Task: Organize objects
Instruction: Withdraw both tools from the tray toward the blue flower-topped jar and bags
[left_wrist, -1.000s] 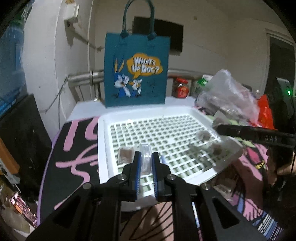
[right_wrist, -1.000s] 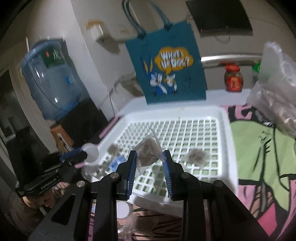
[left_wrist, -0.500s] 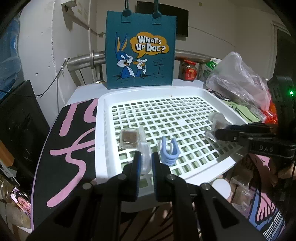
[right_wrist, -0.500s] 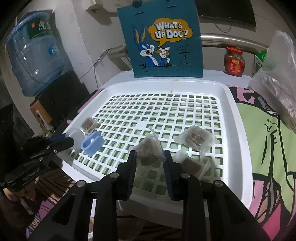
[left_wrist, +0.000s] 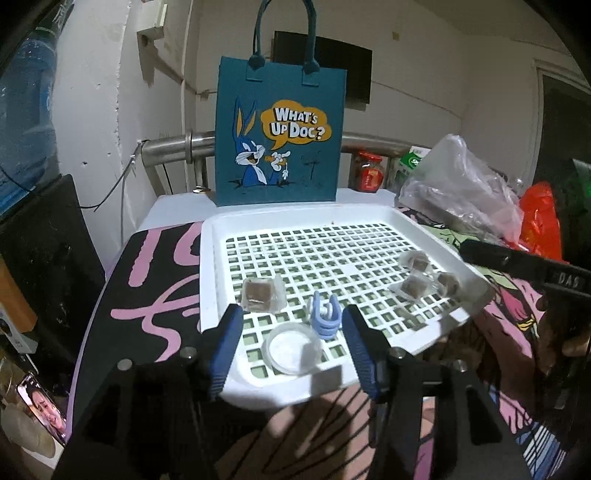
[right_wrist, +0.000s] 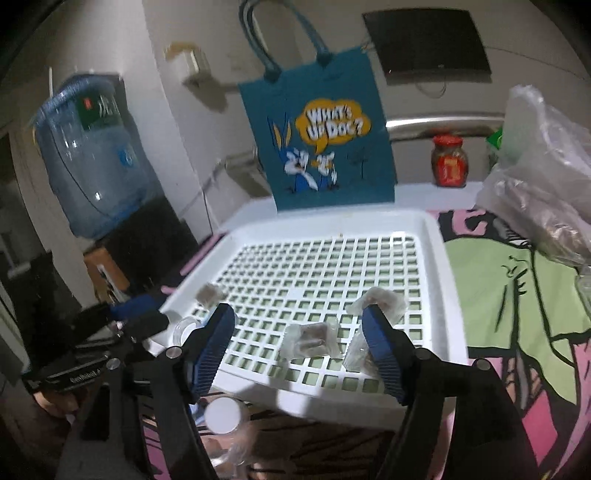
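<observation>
Both grippers are just opening, jaws spread and gripping nothing: the left gripper (left_wrist: 291, 343) is releasing a clear round lid (left_wrist: 293, 348) onto the white grid tray (left_wrist: 369, 221), the right gripper (right_wrist: 299, 343) a wrapped snack (right_wrist: 310, 338). Several packets are lying there already; more items, possibly, are waiting below the tray's near edge.

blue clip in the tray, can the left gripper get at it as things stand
Probably yes. The blue clip lies in the white tray just ahead of the left gripper, whose jaws have just been opening and stand apart. Only the clear round lid lies between them, beside the clip.
</observation>
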